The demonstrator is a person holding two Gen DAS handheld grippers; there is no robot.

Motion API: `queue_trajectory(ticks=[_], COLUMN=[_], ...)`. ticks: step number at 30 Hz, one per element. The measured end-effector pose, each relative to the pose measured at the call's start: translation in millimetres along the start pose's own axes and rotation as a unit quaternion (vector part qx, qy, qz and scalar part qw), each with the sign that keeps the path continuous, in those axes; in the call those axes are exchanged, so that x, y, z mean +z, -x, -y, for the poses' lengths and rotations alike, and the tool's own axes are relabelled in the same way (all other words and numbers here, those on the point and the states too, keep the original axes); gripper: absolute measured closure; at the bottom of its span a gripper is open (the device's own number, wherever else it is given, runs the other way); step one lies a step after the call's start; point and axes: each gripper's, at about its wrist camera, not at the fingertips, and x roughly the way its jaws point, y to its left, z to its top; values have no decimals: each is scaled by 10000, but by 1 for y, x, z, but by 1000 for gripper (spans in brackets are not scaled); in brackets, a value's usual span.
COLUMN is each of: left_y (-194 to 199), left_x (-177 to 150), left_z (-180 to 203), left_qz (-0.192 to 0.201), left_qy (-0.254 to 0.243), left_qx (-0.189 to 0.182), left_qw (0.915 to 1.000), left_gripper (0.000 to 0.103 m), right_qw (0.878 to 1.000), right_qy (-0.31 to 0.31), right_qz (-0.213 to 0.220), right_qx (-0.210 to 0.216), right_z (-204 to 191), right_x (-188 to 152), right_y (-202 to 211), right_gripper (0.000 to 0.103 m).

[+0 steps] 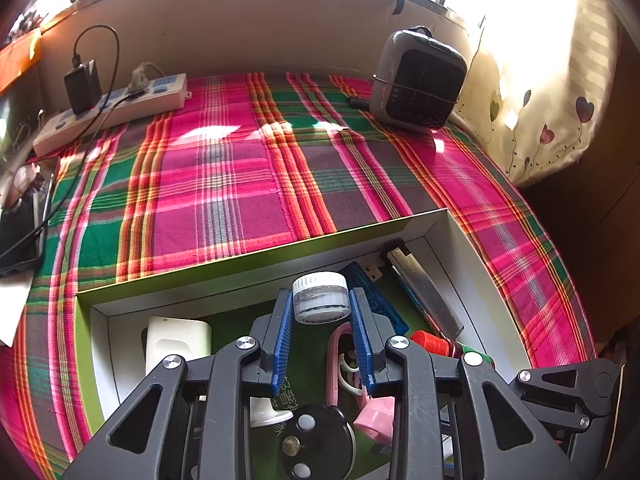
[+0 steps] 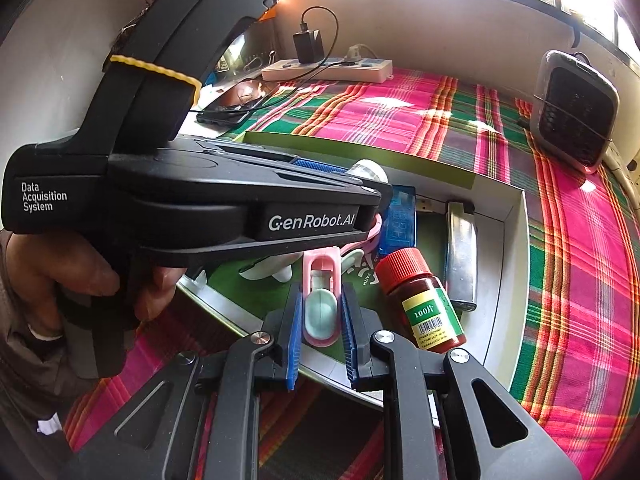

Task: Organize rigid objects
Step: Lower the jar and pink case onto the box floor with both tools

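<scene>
Two items gripped over box (image 1: pixel 256 256): jar (image 1: pixel 319 298) clamped by left gripper (image 1: pixel 320 320), pink clip (image 2: pixel 321 304) pinched by right gripper (image 2: pixel 320 344). Bottle (image 2: pixel 424 304), lighter (image 2: pixel 462 256), USB tester (image 2: pixel 398 224) seen inside box. Placement not yet done; remaining count cannot be judged.

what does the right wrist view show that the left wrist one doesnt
Only the right wrist view: the label on the red-capped bottle, the left gripper's body from outside, and the right gripper around a pink holder.
Only the left wrist view: the left gripper clamped on a small jar, and a white charger.
Both: the box, power strip, heater.
</scene>
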Motion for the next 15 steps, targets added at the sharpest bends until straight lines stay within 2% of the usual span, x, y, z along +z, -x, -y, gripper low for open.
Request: queue_trajectory(ticks=[15], left_y=[-1], left_x=[0], left_z=[0], left_qz=[-8], left_qy=[6], left_qx=[23], left_qw=[10000], left_gripper=[75], right_qw=[10000], right_qy=[38], right_qz=[-77], right_qx=[-46], right_z=[0], right_x=[2], right_y=[-3], right_gripper=[84])
